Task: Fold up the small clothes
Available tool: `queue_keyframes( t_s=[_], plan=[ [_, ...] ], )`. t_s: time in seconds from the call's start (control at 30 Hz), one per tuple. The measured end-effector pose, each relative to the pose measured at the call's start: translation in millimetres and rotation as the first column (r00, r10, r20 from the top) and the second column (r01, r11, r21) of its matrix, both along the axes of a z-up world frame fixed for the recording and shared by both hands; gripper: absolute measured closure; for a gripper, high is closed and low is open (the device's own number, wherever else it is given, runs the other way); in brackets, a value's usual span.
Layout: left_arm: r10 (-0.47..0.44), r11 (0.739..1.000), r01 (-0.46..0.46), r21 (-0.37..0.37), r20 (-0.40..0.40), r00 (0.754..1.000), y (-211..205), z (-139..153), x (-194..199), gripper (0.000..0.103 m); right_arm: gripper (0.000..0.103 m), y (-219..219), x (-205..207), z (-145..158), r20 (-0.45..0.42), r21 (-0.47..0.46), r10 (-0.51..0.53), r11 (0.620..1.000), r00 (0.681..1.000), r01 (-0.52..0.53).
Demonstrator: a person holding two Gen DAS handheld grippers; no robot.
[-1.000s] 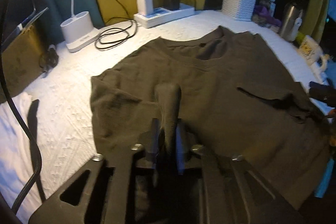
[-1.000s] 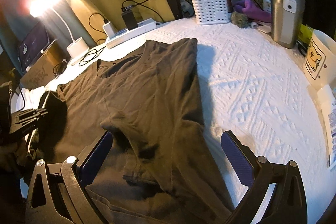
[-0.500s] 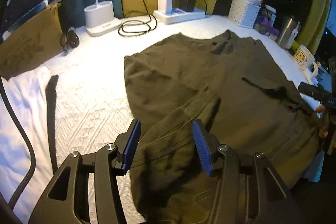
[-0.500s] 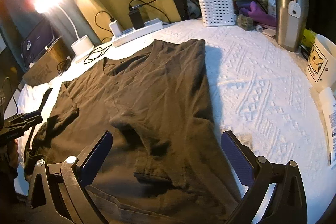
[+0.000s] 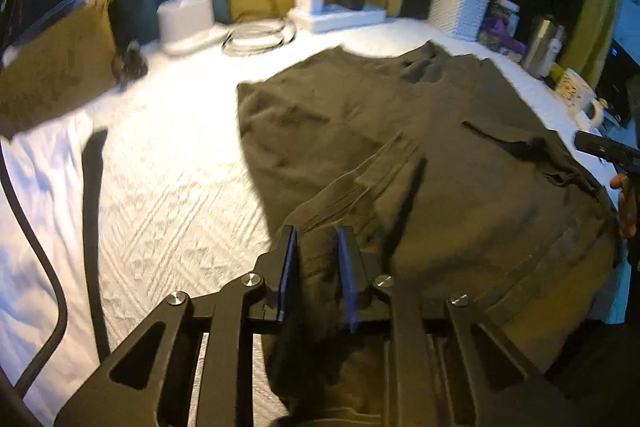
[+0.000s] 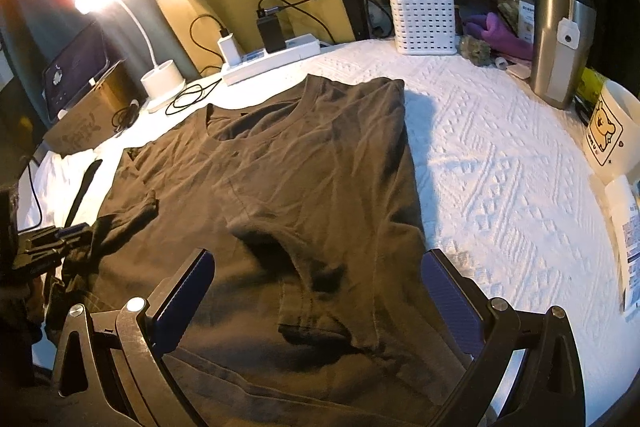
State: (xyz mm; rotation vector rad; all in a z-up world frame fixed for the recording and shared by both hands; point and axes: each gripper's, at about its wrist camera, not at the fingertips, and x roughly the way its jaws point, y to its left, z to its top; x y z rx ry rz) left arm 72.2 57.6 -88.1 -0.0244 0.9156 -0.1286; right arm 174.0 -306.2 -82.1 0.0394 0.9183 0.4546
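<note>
On the white quilted worktop point(image 6: 500, 163) the dark t-shirt point(image 6: 304, 179) lies flat, neck toward the lamp point(image 6: 160, 83). Left gripper point(image 5: 318, 259): jaws closing on a bunched fold at the shirt's near hem corner. Right gripper point(image 6: 318, 303): jaws wide open over the folded-in sleeve, holding nothing. Best to get a firm pinch through both layers before lifting, then carry the hem straight.

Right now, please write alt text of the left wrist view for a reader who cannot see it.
The left gripper is closing its jaws on a bunched edge of a dark shirt spread on a white bedcover. Behind stand a lamp base, a power strip and a white basket.
</note>
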Motion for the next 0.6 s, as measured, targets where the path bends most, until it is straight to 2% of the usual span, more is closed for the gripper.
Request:
queue_keyframes(
  t_s=[0.07,0.47,0.53,0.6],
  plan=[
    [-0.034,0.999,0.034,-0.011,-0.002,0.999,-7.0,2.3,-1.8,0.099,0.000,0.9,-1.4,0.6,0.002,0.002,0.001,1.000,1.000,-0.001],
    [-0.100,0.991,0.097,-0.090,-0.031,0.994,-11.8,17.2,-23.7,0.097,0.000,-4.8,-8.0,-1.0,-0.003,0.001,-0.007,1.000,1.000,0.007],
    [-0.064,0.995,0.062,-0.073,-0.026,0.998,-3.3,18.7,-23.0,0.092,0.000,-4.7,-8.1,-0.8,-0.003,0.002,-0.005,1.000,1.000,0.005],
    [-0.014,0.998,0.012,-0.062,-0.029,0.999,7.4,16.6,-20.7,0.061,0.000,-3.4,-8.6,-0.8,-0.003,0.003,0.002,1.000,1.000,-0.002]
  ],
)
